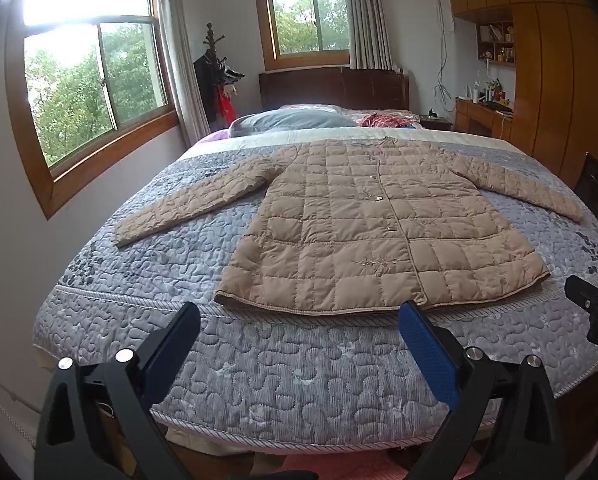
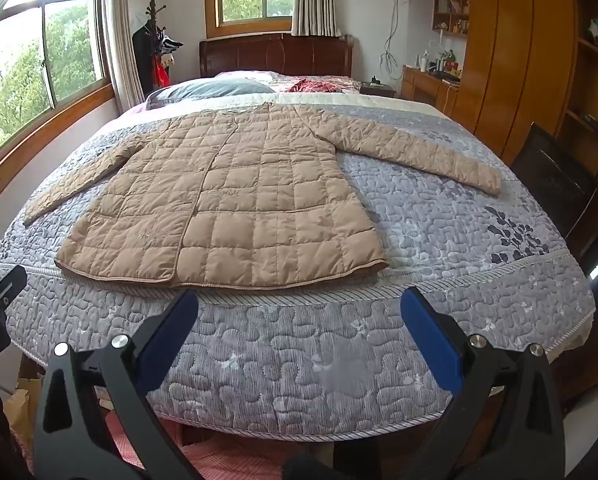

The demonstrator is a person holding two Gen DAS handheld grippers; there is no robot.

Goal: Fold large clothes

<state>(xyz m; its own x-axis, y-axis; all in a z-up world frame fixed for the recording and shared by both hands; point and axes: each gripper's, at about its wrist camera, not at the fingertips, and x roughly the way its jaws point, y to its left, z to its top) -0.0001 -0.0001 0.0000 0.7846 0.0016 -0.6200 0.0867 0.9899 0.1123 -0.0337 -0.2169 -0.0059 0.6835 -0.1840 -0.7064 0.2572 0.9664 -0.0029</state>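
A tan quilted jacket [image 1: 371,224] lies flat and face up on the bed, buttoned, both sleeves spread out to the sides, its hem toward me. It also shows in the right wrist view [image 2: 235,204]. My left gripper [image 1: 299,320] is open and empty, held above the bed's foot edge just short of the hem. My right gripper [image 2: 299,308] is open and empty too, near the hem's right part. The right gripper's tip shows at the right edge of the left wrist view [image 1: 595,308].
The bed carries a grey-blue quilted bedspread [image 1: 283,364], with a grey pillow [image 1: 291,120] and red cloth [image 1: 383,120] near the dark headboard [image 1: 335,88]. Windows and a coat stand [image 1: 215,76] are on the left. Wooden cabinets [image 1: 555,72] and a dark chair [image 2: 555,184] stand on the right.
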